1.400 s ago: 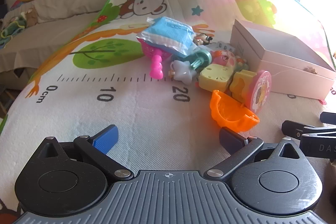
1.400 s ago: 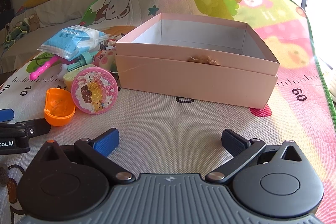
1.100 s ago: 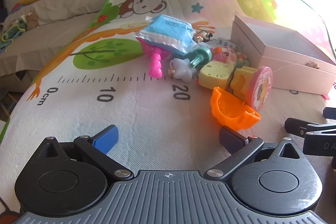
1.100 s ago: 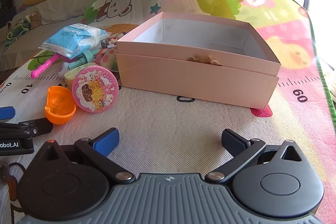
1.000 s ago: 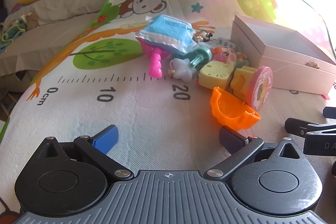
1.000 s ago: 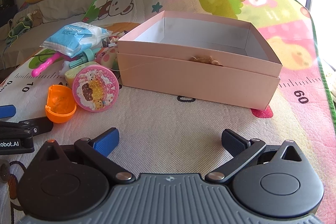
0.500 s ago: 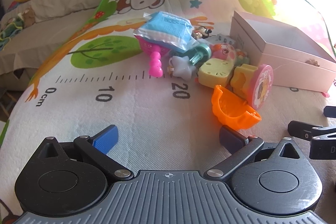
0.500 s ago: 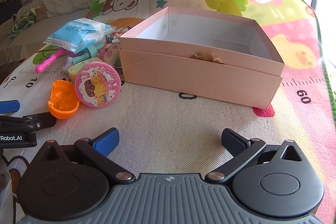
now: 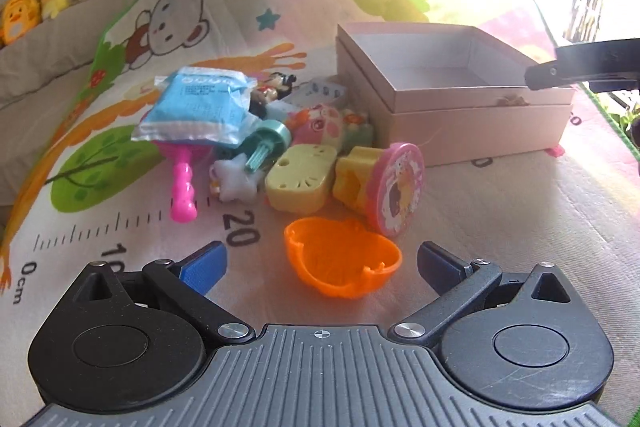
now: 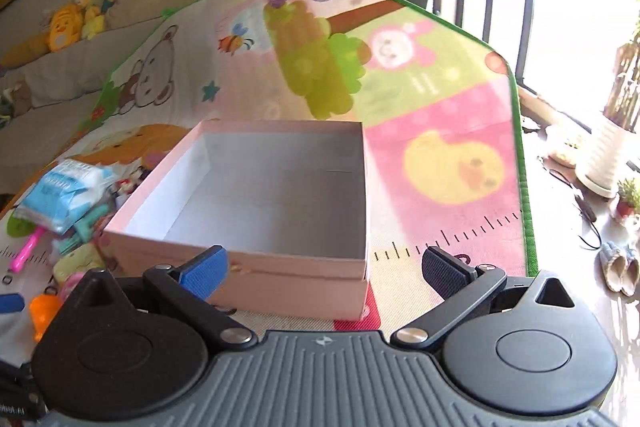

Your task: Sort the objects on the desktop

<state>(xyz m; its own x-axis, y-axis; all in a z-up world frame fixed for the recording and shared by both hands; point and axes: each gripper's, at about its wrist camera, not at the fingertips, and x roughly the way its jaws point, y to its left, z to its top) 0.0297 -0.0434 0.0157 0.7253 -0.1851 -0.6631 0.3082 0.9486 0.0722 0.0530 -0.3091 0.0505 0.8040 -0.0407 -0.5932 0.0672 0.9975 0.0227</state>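
Observation:
An orange half shell (image 9: 340, 261) lies hollow side up on the play mat, between the fingers of my open left gripper (image 9: 322, 267); the pads do not touch it. Behind it is the toy pile: a round pink-lidded tin (image 9: 400, 187), a yellow case (image 9: 300, 175), a white star (image 9: 234, 181), a pink wand (image 9: 183, 187) and a blue packet (image 9: 196, 107). The pink box (image 9: 472, 123) stands at the right with nothing in it. My right gripper (image 10: 324, 271) hangs open over the near wall of the pink box (image 10: 280, 125), holding nothing.
The play mat (image 10: 448, 115) ends in a green edge at the right, with slippers (image 10: 620, 269) and a white pot (image 10: 604, 159) on the floor beyond. A sofa with plush toys (image 10: 64, 23) runs behind the mat at the left.
My left gripper has moved forward and to the right, so the orange shell now lies between its fingers. My right gripper has risen and moved forward over the pink box.

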